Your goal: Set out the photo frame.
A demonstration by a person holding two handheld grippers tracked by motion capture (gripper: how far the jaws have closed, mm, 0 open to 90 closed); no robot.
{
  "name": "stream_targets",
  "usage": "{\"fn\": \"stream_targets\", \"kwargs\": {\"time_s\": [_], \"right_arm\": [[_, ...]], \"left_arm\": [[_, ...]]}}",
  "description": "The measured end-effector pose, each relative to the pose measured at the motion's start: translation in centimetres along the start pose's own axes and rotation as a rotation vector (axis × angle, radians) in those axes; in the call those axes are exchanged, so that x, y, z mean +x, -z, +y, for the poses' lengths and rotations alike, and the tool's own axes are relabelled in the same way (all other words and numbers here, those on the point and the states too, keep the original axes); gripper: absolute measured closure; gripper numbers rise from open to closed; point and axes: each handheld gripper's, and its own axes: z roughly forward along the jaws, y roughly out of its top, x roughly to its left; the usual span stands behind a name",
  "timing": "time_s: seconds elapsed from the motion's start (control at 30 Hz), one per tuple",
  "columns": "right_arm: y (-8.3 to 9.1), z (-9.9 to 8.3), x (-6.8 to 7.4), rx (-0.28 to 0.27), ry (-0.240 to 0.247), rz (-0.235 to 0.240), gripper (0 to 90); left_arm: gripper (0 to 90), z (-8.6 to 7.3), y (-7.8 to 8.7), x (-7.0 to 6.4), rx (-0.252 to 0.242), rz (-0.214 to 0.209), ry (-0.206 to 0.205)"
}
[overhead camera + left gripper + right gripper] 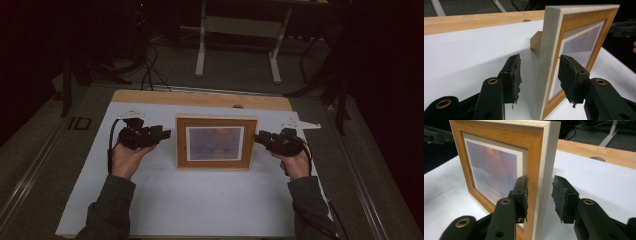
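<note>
On white table [200, 200] we straddle the upright frame's [216, 142] side edges with both grippers [162, 134] [259, 137] open, gripping nothing; closing evenly comes next.

The wooden picture frame [216, 142], with a pale outer edge, orange-brown front face, white mat and a muted purple-orange print, stands upright on its lower edge at the centre of the high view, front toward the person, propped by a wooden rear support [536, 40].
</note>
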Motion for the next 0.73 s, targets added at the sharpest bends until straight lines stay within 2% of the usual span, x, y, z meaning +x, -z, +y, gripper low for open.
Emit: {"fn": "stream_targets", "kwargs": {"time_s": [0.13, 0.37, 0.6, 0.73], "right_arm": [[-0.1, -0.4, 0.0, 0.022, 0.013, -0.017, 68.0], [-0.5, -1.5, -0.2, 0.047, 0.0, -0.032, 71.8], [-0.6, -2.3, -0.4, 0.061, -0.005, -0.058, 75.7], [-0.5, -2.9, -0.6, 0.059, -0.024, -0.072, 78.6]], "left_arm": [[53.0, -0.7, 0.3, -0.3, 0.01, 0.049, -0.028], [52.9, -2.2, 0.3, -0.3, 0.027, 0.096, -0.056], [54.0, -4.0, 0.6, -0.1, 0.024, 0.123, -0.057], [54.0, -4.9, 0.9, 0.0, 0.025, 0.155, -0.059]]}}
